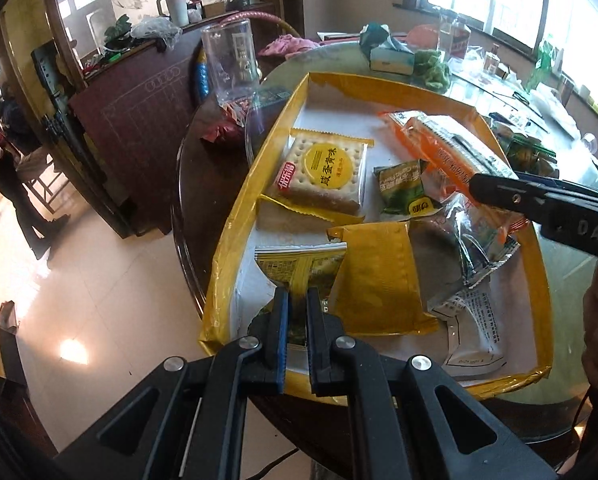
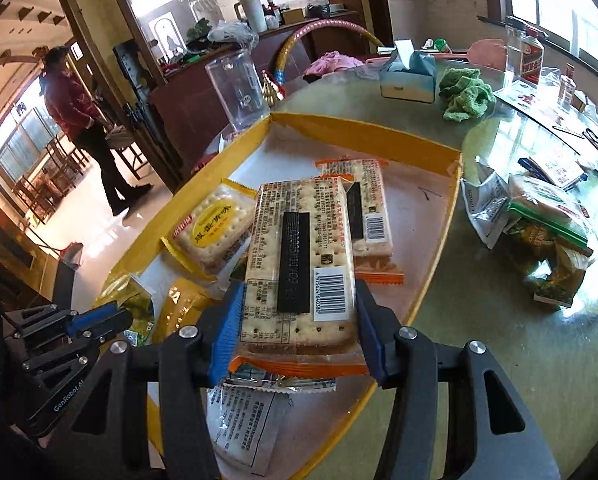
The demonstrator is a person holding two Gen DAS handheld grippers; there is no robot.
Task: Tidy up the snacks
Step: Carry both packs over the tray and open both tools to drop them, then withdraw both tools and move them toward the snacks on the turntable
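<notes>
A shallow yellow-rimmed tray (image 1: 277, 130) (image 2: 379, 136) on the round table holds several snack packets. My left gripper (image 1: 297, 300) is shut on the edge of a green-and-gold printed packet (image 1: 299, 268) at the tray's near left. My right gripper (image 2: 297, 308) is shut on an orange-edged cracker packet (image 2: 299, 248) and holds it above the tray; it shows in the left wrist view (image 1: 451, 152). A second orange cracker packet (image 2: 373, 208) lies beneath. A yellow-labelled cracker packet (image 1: 327, 172) (image 2: 215, 228), a small green packet (image 1: 405, 190) and a yellow packet (image 1: 375, 276) lie in the tray.
More snack packets (image 2: 547, 232) lie on the table right of the tray. A clear plastic jar (image 1: 229, 64) (image 2: 237, 88) stands behind the tray, with a tissue box (image 2: 409, 76) and a green cloth (image 2: 465, 94) farther back. A person (image 2: 83, 120) stands at far left.
</notes>
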